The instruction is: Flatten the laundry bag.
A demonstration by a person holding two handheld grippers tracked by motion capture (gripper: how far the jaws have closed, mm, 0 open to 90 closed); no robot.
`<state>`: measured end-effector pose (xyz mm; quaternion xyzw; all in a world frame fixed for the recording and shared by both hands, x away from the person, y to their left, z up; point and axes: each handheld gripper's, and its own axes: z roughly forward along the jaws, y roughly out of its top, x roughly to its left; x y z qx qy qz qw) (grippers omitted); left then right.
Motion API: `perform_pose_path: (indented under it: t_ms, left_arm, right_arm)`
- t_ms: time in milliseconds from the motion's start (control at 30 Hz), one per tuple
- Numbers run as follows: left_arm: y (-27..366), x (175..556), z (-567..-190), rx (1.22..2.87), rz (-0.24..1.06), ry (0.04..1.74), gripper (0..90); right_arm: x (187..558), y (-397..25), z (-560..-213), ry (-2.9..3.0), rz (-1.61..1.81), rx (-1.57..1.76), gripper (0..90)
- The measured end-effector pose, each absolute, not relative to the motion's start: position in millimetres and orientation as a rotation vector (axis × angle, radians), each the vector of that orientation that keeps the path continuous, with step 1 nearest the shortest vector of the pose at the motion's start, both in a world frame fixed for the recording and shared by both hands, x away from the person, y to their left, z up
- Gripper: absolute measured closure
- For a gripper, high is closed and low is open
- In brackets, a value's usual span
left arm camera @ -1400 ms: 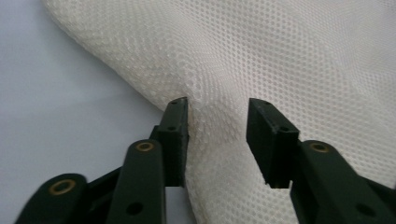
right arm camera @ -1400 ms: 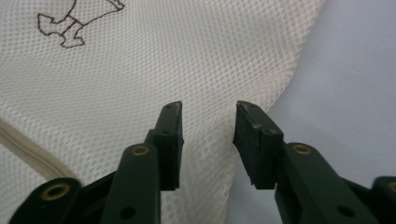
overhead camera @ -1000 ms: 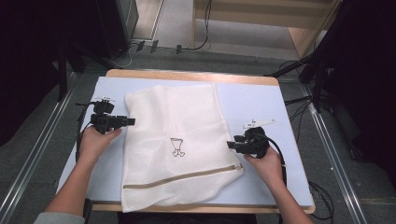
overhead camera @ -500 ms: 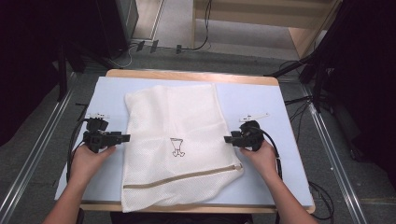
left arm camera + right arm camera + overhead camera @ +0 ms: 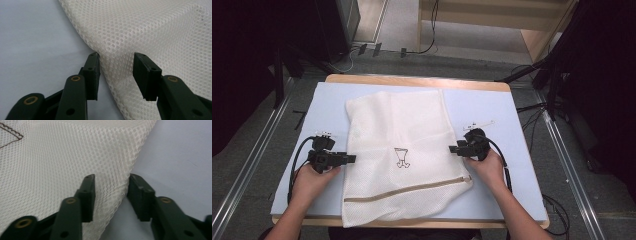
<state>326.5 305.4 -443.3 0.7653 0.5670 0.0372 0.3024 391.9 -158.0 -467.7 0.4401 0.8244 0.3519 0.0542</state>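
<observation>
A white mesh laundry bag (image 5: 402, 150) lies flat on the pale blue table top (image 5: 492, 107), its tan zipper (image 5: 407, 189) running near the front and a small brown mark (image 5: 402, 157) at its middle. My left gripper (image 5: 351, 159) is at the bag's left edge, and my right gripper (image 5: 453, 149) is at its right edge. In the left gripper view the mesh (image 5: 150, 32) edge lies between the open jaws of the left gripper (image 5: 116, 72). In the right gripper view the mesh (image 5: 62, 160) edge lies between the open jaws of the right gripper (image 5: 111, 195).
A small white item (image 5: 477, 124) lies on the table just beyond my right gripper. The table's wooden rim (image 5: 417, 80) runs along the far side. Metal rails (image 5: 567, 155) flank the table, and cables (image 5: 422, 50) lie on the floor behind.
Both grippers have moved nearer the person along the bag's sides and closed in on its edges. The bag has not shifted.
</observation>
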Motion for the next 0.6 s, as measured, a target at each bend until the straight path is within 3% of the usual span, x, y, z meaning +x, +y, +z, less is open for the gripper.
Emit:
perform_pose_path:
  t_ms: [133,233,600]
  left_arm:
    - [301,328,-444,2.050,0.082,1.493,72.9]
    - [298,332,-442,2.067,0.079,1.466,83.4]
    - [290,364,-432,2.023,0.139,1.426,85.4]
  right_arm:
    - [391,-156,-466,2.530,1.027,1.314,79.2]
    - [390,-155,-463,2.544,1.008,1.327,84.3]
    - [377,-173,-448,2.467,1.036,1.354,84.5]
